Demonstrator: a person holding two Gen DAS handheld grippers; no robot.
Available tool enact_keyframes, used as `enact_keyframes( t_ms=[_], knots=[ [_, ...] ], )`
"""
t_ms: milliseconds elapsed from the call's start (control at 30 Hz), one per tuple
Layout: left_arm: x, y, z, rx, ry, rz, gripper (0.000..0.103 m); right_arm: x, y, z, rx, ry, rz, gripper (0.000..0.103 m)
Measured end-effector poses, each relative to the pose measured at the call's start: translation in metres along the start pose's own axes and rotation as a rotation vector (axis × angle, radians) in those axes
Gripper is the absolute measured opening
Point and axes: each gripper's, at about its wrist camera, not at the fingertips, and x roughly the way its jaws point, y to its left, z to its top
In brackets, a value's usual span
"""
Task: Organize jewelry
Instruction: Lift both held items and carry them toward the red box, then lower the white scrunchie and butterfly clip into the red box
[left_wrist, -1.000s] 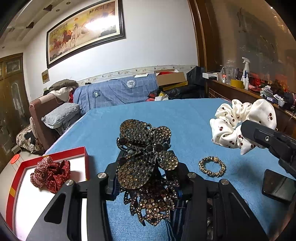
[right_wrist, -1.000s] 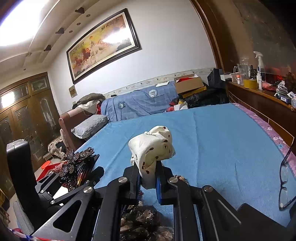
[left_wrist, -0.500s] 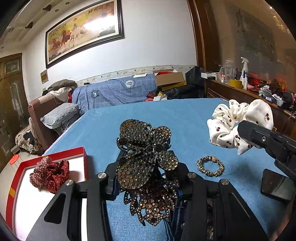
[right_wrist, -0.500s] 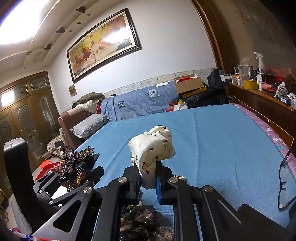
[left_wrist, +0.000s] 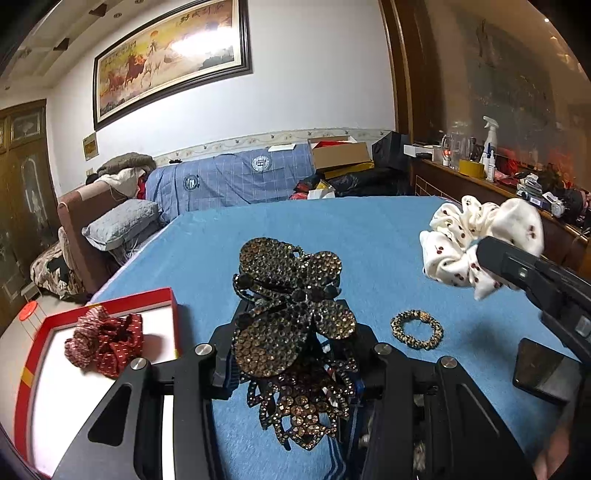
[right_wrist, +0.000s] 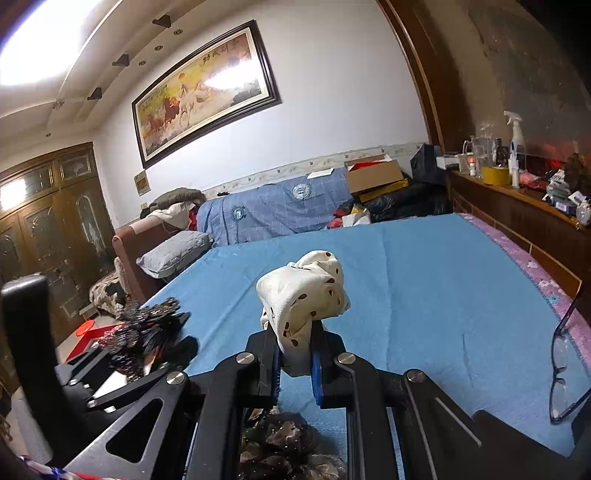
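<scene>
Jewelry is held in both grippers above a blue bedspread (left_wrist: 369, 236). The left gripper (left_wrist: 295, 365) is clamped on a rhinestone butterfly hair claw (left_wrist: 288, 314), which stands upright between the jaws with its wings fanned toward the camera; the faceted stones are brown and black on a hard dark frame. The right gripper (right_wrist: 295, 362) is pinched nearly together on a cream scrunchie (right_wrist: 306, 295), a soft gathered fabric printed with small red cherries.

A red tray (left_wrist: 166, 295) with a white floor lies low to the left of the left gripper, at the bed's edge. It already holds 1 red patterned scrunchie (left_wrist: 103, 341). The left gripper is judged the nearer to it, so the claw has the shorter way, leftward and down. A beaded bracelet (left_wrist: 417, 329), a small ring of gold and dark beads, rests on the bedspread between the 2 grippers. A pair of glasses (right_wrist: 561, 369) lies at the right edge of the bed.
</scene>
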Motion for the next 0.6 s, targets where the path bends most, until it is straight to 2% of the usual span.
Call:
enact_keyframes(
  t_ms=[133, 267, 433, 600],
  knots=[
    [-0.023, 0.015, -0.002, -0.028, -0.012, 0.009, 0.042, -0.002, -0.002, 0.002, 0.006, -0.015, -0.017, 0.014],
    [-0.039, 0.036, -0.006, -0.054, -0.01, 0.036, 0.043, -0.006, 0.004, 0.003, 0.039, -0.014, 0.01, 0.014],
    [-0.055, 0.072, -0.006, -0.1, -0.023, 0.086, 0.043, -0.018, 0.038, 0.001, 0.03, -0.022, 0.096, 0.014],
    [-0.065, 0.126, -0.012, -0.181, -0.003, 0.138, 0.043, -0.007, 0.079, -0.008, 0.003, 0.053, 0.212, 0.014]
  ],
)
